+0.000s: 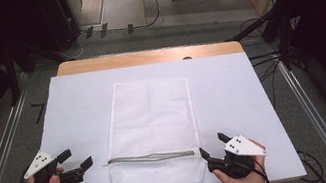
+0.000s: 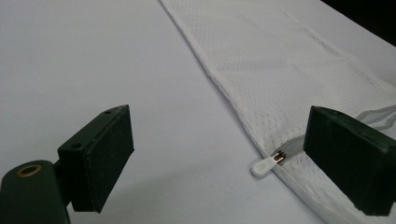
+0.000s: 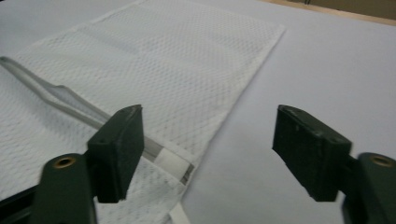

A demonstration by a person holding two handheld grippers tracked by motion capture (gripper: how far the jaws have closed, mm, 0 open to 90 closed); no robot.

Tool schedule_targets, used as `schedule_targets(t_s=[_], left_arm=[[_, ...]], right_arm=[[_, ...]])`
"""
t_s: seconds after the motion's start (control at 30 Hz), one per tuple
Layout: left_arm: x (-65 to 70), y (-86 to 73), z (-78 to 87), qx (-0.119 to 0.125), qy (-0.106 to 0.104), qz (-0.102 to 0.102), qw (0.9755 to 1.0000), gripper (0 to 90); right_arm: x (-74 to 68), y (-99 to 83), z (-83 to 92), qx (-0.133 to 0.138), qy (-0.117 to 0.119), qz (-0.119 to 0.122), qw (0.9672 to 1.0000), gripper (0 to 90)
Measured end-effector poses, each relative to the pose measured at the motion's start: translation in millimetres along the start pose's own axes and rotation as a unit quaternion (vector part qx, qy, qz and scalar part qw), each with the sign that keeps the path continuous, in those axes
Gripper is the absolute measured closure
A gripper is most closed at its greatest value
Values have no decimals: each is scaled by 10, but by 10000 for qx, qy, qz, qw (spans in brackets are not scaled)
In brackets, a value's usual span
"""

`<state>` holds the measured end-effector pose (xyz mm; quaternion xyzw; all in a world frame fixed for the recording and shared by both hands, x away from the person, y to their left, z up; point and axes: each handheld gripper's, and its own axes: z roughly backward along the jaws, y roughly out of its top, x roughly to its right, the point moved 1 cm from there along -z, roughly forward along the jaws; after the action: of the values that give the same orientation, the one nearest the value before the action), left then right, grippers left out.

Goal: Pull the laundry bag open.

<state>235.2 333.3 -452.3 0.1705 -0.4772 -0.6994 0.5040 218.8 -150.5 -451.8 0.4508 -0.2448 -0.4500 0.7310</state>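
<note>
Mesh bag [image 1: 153,129] lay flat at table [image 1: 231,89] centre, zipper [image 1: 152,156] closed | left gripper [image 1: 77,163] released, beside zipper pull [image 2: 264,164] | right gripper [image 1: 213,146] released at opposite zipper end, nothing held

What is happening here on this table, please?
A person is working on a white mesh bag that lies flat on the white table cover. Each hand holds a gripper at one end of the bag's zipper. The left gripper is open, just beside the zipper pull and not touching it. The right gripper is also open, at the other end of the zipper. Neither holds anything. The zipper is gaping a little in the middle.
</note>
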Motion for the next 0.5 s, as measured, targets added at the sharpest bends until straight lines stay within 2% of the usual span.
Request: schedule_targets(t_s=[0.03,0.07,0.13,0.2,0.23,0.37,0.5], left_arm=[[-19,3,10,25,-12,19,10000,86],[-19,3,10,25,-12,19,10000,86],[-50,3,12,35,0,24,10000,85],[-73,-2,12,50,9,18,10000,85],[-73,-2,12,50,9,18,10000,85],[-119,-9,29,39,53,-16,10000,81],[-166,-5,54,118,136,18,9998,81]], right_arm=[[78,-4,20,3,-71,-50,10000,157],[78,-4,20,3,-71,-50,10000,157],[200,-4,67,96,34,-163,9998,134],[307,-10,101,147,18,-178,9997,103],[307,-10,101,147,18,-178,9997,103],[589,-46,183,229,-168,-394,9988,73],[798,-79,258,304,-298,-588,9974,69]])
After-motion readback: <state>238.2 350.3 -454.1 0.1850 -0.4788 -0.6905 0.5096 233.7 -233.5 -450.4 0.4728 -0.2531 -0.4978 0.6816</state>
